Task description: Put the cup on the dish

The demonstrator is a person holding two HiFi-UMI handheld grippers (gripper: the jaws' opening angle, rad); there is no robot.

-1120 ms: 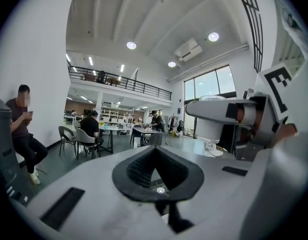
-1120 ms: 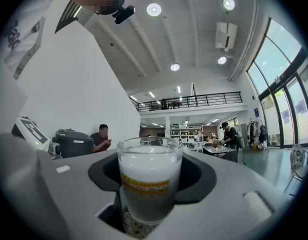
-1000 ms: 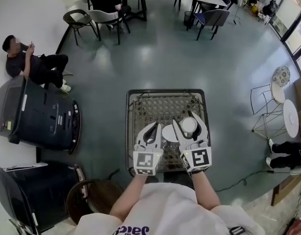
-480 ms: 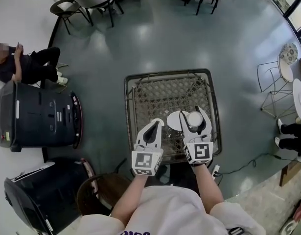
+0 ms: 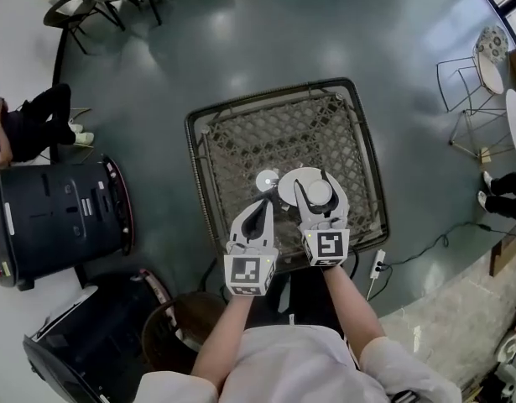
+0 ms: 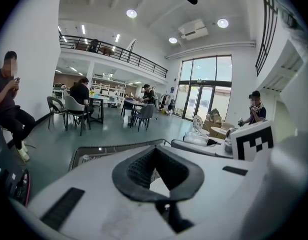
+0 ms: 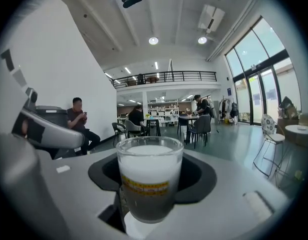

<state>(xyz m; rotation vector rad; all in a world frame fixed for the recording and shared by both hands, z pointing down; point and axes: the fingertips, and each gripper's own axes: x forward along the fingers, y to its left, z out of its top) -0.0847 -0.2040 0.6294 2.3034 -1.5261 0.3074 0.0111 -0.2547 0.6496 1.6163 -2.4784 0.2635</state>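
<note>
No legible text anywhere; only an unreadable yellow printed band (image 7: 145, 186) around the cup (image 7: 149, 159)

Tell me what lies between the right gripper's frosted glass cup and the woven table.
The white round dish, seen in the head view and under the cup in the right gripper view.

A large, open communal hall, part office lounge, part café: a railed mezzanine (image 6: 113, 54) runs along the far wall, tall windows (image 6: 204, 86) fill the right, people (image 6: 84, 90) sit at tables and chairs (image 6: 72, 105) on a polished grey floor (image 5: 241, 49) under high recessed ceiling lights (image 6: 131, 13).
</note>
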